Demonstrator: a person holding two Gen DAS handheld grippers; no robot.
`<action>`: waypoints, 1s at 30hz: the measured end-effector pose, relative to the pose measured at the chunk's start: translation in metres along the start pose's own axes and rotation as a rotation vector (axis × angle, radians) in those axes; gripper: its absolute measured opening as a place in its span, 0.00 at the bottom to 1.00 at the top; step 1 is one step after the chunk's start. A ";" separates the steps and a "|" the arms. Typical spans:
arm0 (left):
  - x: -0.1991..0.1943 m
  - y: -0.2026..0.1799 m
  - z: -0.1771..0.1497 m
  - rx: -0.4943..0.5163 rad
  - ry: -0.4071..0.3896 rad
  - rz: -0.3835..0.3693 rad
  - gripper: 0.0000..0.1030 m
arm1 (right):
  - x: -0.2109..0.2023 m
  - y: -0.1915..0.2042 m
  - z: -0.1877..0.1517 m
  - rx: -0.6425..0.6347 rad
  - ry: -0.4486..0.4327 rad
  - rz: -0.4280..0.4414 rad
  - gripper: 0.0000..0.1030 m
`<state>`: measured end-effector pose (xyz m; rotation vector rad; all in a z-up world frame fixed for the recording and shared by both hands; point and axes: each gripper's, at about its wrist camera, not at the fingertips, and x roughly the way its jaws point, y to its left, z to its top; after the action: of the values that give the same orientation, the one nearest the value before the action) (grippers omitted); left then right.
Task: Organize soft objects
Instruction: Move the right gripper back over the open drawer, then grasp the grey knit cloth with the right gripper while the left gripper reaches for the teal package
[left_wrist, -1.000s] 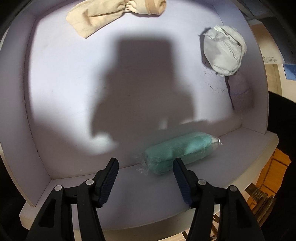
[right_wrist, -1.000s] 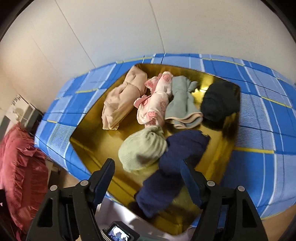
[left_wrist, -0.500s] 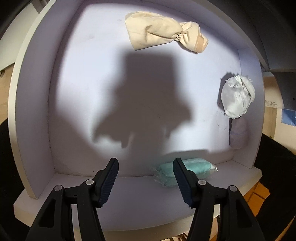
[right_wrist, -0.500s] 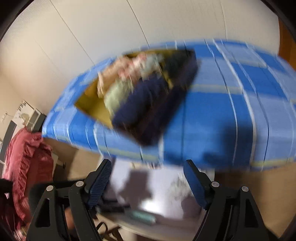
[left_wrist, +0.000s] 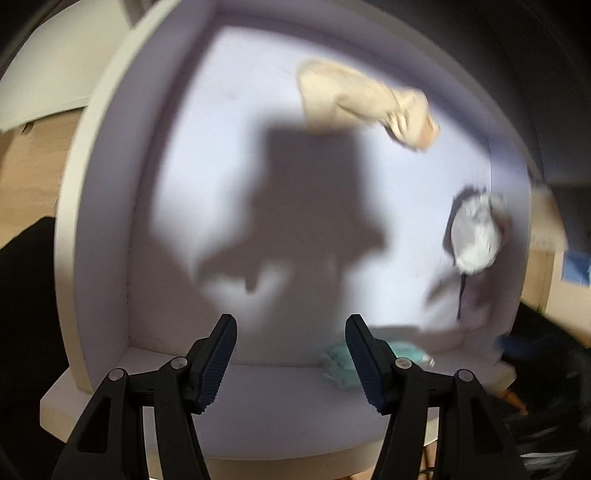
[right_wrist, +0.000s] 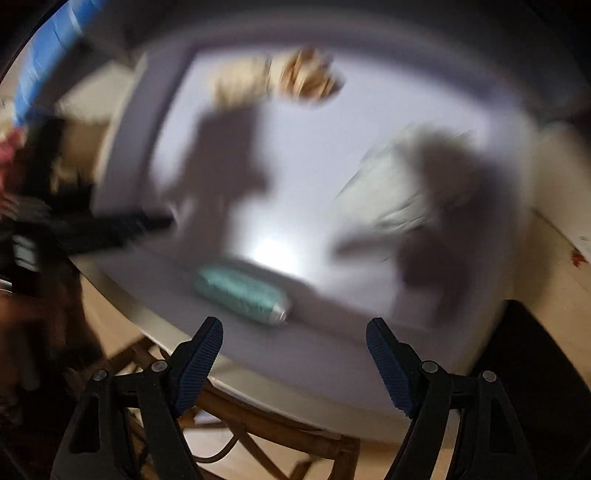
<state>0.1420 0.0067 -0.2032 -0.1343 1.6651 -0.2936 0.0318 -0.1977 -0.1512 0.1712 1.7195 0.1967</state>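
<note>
2 grippers hover over the white tray (left_wrist: 103, 206), both empty, jaws apart. In the right wrist view the teal roll (right_wrist: 242, 291) lies just above and left of centre of the right gripper (right_wrist: 294, 332), its long axis slanting from upper left to lower right, near the tray's front edge. That gripper looks the better placed of the 2; its jaws stand wider. The left gripper (left_wrist: 290, 330) has the roll at its right finger (left_wrist: 364, 354), partly hidden. Open tray floor fills mid-frame; a beige bundle (left_wrist: 364, 103) sits upper right, a white wad (left_wrist: 476, 240) right.
</note>
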 end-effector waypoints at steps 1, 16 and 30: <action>-0.002 0.002 0.001 -0.014 -0.012 -0.010 0.60 | 0.010 0.002 0.004 -0.005 0.027 -0.005 0.78; -0.027 0.022 0.007 -0.078 -0.071 -0.040 0.60 | 0.046 0.004 0.059 0.108 -0.041 -0.015 0.82; 0.018 -0.035 0.000 0.149 0.077 0.031 0.64 | -0.013 -0.054 0.031 0.111 -0.036 -0.107 0.85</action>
<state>0.1369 -0.0315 -0.2107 0.0151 1.7131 -0.4020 0.0642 -0.2522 -0.1552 0.1632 1.6993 0.0189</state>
